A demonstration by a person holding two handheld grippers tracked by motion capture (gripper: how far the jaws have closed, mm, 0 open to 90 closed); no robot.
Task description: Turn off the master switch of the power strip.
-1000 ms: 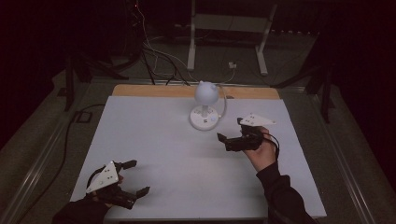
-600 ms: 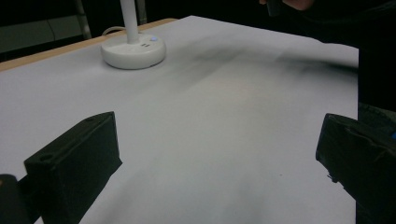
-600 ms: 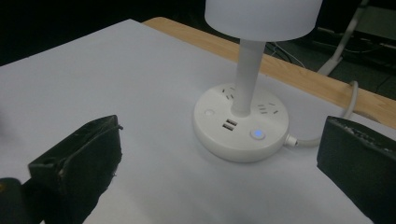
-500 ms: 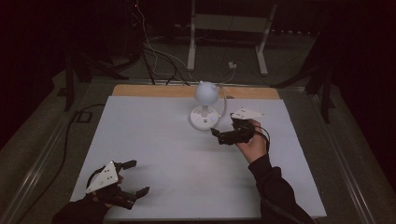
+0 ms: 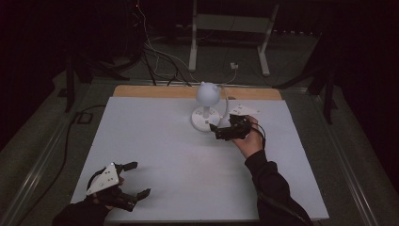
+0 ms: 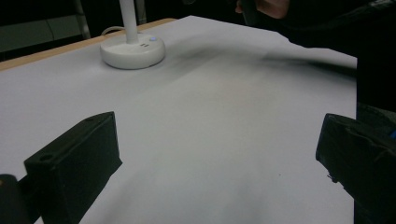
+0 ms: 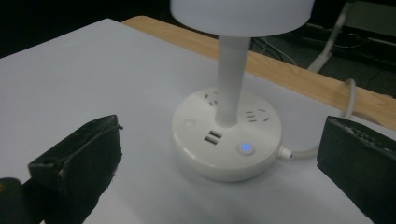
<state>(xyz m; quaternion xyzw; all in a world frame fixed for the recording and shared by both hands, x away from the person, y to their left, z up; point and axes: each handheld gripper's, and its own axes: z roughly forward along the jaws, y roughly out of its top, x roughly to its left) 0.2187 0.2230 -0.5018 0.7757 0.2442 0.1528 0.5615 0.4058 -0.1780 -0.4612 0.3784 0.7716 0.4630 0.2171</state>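
Occluded and cropped regions

The lamp shade [image 7: 241,9] is cut off by the top edge in the right gripper view; the lamp stem [image 6: 128,18] is cropped likewise in the left gripper view. In the high view, the left hand [image 5: 94,200] lies partly beneath its claw's grey plate; socket markings on the lamp base [image 5: 205,120] are too small to read.

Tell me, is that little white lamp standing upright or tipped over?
Upright. The lamp rests flat on its round base on the table, its stem rising straight to the shade; the right gripper hovers beside it, jaws open.
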